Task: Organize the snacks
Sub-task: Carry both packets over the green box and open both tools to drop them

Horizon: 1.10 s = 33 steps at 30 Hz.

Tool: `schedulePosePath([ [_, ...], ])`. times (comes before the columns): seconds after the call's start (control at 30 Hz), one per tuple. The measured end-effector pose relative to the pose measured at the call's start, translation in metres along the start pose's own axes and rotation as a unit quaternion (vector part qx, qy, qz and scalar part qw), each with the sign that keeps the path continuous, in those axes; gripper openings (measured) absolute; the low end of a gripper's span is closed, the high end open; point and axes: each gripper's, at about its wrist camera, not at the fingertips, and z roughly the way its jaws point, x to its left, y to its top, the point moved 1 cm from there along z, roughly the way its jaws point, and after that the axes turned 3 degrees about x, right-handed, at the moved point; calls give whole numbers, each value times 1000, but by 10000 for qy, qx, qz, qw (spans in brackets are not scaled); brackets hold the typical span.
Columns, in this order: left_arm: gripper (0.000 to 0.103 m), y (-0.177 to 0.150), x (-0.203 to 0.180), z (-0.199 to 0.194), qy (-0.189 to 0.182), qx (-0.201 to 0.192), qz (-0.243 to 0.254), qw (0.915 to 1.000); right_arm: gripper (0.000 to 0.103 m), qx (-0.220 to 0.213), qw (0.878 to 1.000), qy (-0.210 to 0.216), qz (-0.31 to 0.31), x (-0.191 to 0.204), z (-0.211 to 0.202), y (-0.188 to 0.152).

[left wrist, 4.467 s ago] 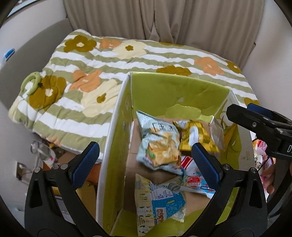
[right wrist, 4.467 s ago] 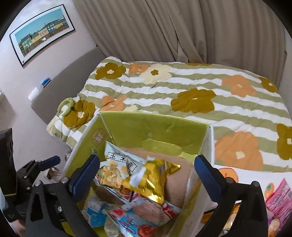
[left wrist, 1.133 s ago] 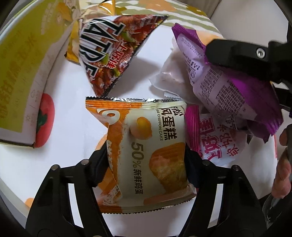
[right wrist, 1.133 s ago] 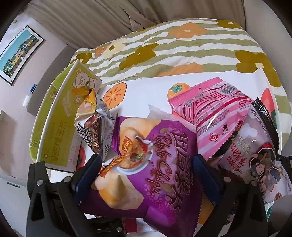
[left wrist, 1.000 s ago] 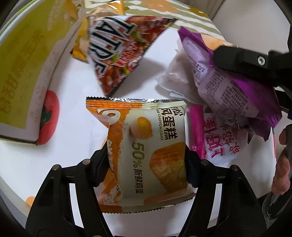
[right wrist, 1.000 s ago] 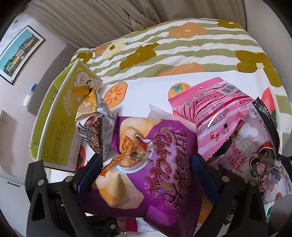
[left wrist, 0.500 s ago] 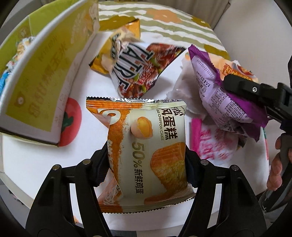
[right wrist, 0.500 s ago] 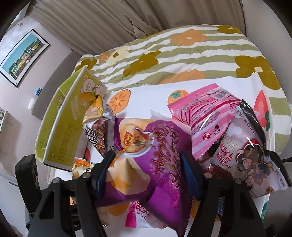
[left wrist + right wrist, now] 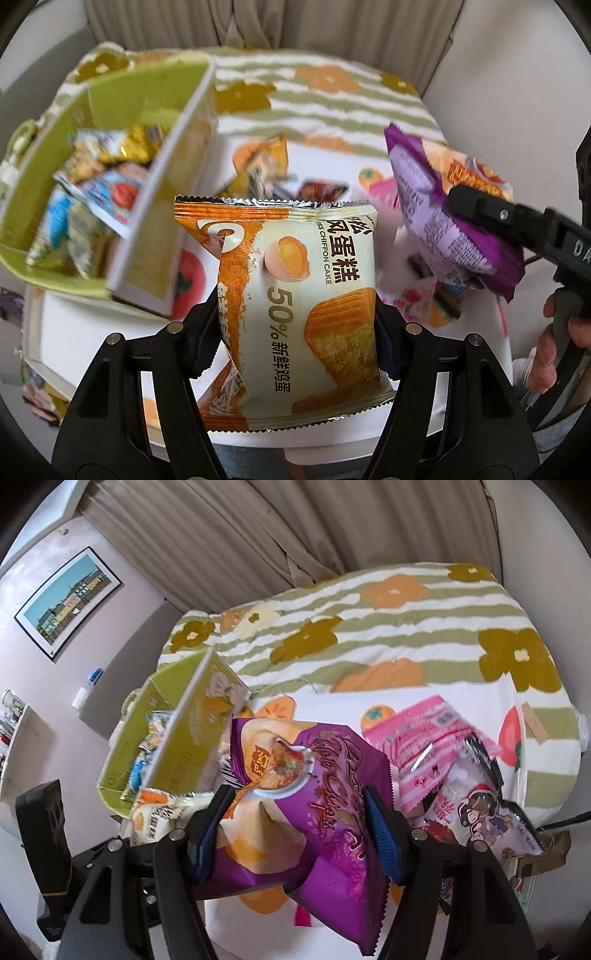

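An orange-and-cream chiffon cake pack [image 9: 295, 280] hangs upright in my left gripper [image 9: 295, 332], which is shut on its lower sides, above the table. The same pack shows low on the left in the right wrist view [image 9: 162, 816]. A purple chip bag [image 9: 325, 786] sits crumpled between the blue pads of my right gripper [image 9: 297, 812], which is shut on it. From the left wrist view that purple bag [image 9: 436, 221] is at the right, level with the cake pack. The green cardboard box [image 9: 162, 258] stands open at the left with several snack packs inside.
A pink pack [image 9: 424, 738] and a pack with a cartoon figure [image 9: 480, 812] lie on the white fruit-print table [image 9: 92, 332]. More loose packs [image 9: 266, 166] lie beside the box. A flowered quilt [image 9: 369, 627] covers the bed behind. A hand [image 9: 546, 358] grips the right tool.
Both grippers have risen from the table with their packs. The right jaws have closed in on the purple bag. The green box's inside has come into the left wrist view.
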Motion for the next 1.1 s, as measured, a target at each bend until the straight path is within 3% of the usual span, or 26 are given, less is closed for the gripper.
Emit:
schedulePosePath([
  [0.3, 64, 31, 36, -67, 5, -730, -24, 9973, 65, -411, 9980, 77, -466, 58, -27, 24],
  [0.5, 64, 61, 78, -83, 35, -931, 3, 9956, 65, -629, 9961, 151, -604, 111, -23, 41],
  [0.8, 64, 95, 170, -90, 78, -817, 90, 9966, 65, -716, 9955, 194, -591, 187, 14, 63],
  [1.1, 64, 107, 266, -45, 2, -300, 101, 9995, 65, -554, 9981, 62, -251, 237, 70, 59],
])
